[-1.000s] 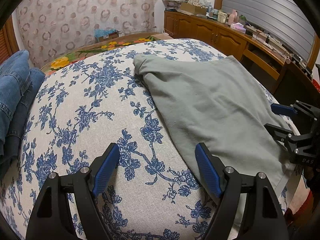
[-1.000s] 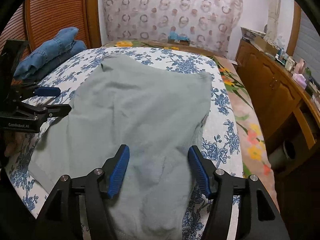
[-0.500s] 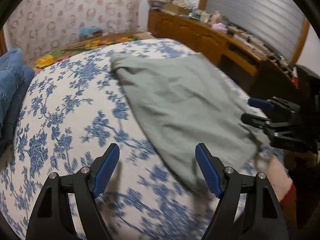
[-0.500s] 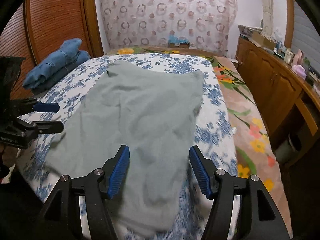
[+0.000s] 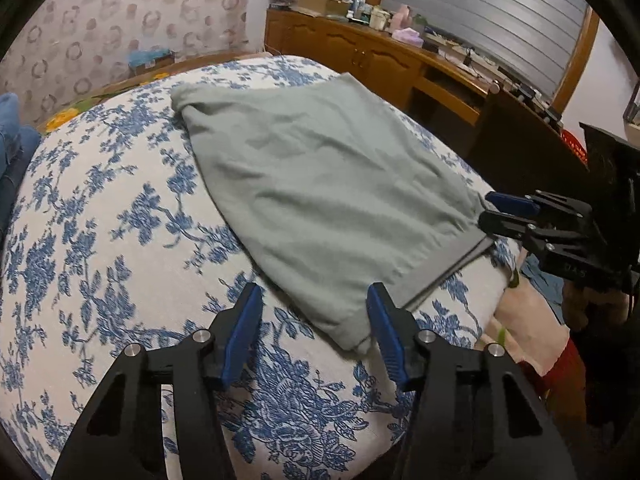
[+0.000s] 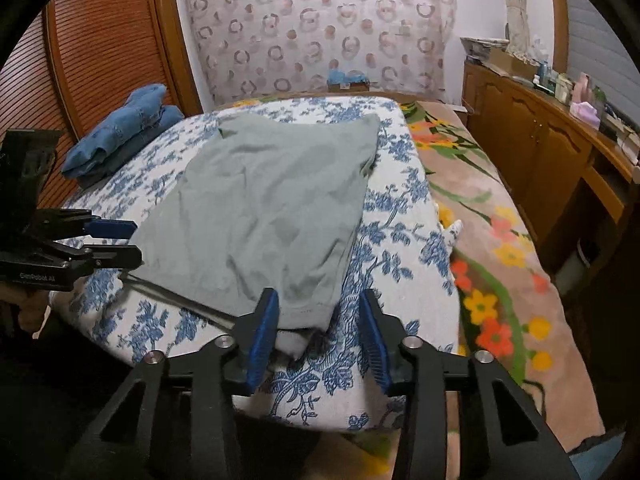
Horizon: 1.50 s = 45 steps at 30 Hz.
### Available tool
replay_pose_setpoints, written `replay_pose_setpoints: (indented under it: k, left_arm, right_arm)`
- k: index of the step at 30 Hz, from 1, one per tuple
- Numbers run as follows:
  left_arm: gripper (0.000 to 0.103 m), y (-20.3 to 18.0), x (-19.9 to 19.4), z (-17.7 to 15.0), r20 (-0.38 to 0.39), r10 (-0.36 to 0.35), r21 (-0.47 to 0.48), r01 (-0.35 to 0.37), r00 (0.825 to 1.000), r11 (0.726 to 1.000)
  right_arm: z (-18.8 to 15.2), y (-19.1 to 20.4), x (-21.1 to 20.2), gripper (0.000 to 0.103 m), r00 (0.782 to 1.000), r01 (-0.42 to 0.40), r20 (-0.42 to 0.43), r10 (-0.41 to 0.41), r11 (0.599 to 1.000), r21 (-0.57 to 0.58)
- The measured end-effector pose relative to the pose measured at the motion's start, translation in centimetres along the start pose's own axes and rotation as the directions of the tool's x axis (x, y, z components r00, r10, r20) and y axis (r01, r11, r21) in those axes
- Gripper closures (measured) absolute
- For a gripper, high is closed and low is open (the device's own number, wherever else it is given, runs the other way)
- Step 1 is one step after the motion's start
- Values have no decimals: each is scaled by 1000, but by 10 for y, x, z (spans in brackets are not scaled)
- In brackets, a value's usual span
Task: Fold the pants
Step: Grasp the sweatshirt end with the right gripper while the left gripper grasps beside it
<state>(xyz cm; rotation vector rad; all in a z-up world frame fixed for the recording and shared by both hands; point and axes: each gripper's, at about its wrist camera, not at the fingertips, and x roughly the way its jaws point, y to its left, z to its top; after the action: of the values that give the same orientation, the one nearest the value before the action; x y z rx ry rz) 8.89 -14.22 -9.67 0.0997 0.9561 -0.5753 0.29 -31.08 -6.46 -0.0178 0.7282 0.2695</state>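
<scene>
While both grippers gape, soft, seemingly knit grey-green pants (image 5: 320, 200) lie flat on the floral bedspread (image 5: 100, 240).

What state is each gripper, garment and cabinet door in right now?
Left gripper: open, holding nothing.
Right gripper: open, holding nothing.
Green pants: spread flat on the bed.
Jeans: folded, stacked.
Cabinet doors: closed.
</scene>
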Motion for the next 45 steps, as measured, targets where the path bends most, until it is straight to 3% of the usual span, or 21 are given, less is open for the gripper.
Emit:
replay_pose_setpoints:
  k: [6,11,16,24,26,28,33,37,45]
  left_arm:
    - [47,-1,-3,-4,0,-13,0,13,1000,1000]
    - [64,-4,-3,-5,3,-43,3,43,999,999]
    - [65,-9,-6,-11,8,-55,-1,55,998,999]
    - [66,-13,-7,-13,12,-57,-5,57,998,998]
    - [80,-14,-6,-14,20,-53,-3,53,998,999]
    - [87,-14,-6,-14,24,-63,-6,63,998,998]
    - [93,-9,-22,-9,77,-62,-12,64,995,998]
    - [94,-7,-49,2,143,-53,-5,54,988,999]
    - [94,-6,-124,28,291,-47,27,41,955,999]
  right_arm:
    - [2,-2,2,66,1000,-21,0,21,999,26]
    - [-1,3,3,76,999,-40,3,40,999,22]
    - [-3,3,5,87,998,-65,12,65,997,38]
    - [-5,5,7,93,997,-78,30,76,996,47]
    - [-6,6,7,93,996,-84,34,82,995,51]
    - [-6,5,7,94,995,-95,43,93,994,56]
    - [-3,2,0,95,984,-165,88,157,983,84]
    - [11,9,-13,95,977,-171,134,163,984,51]
    - [50,31,-56,95,950,-176,252,182,983,-49]
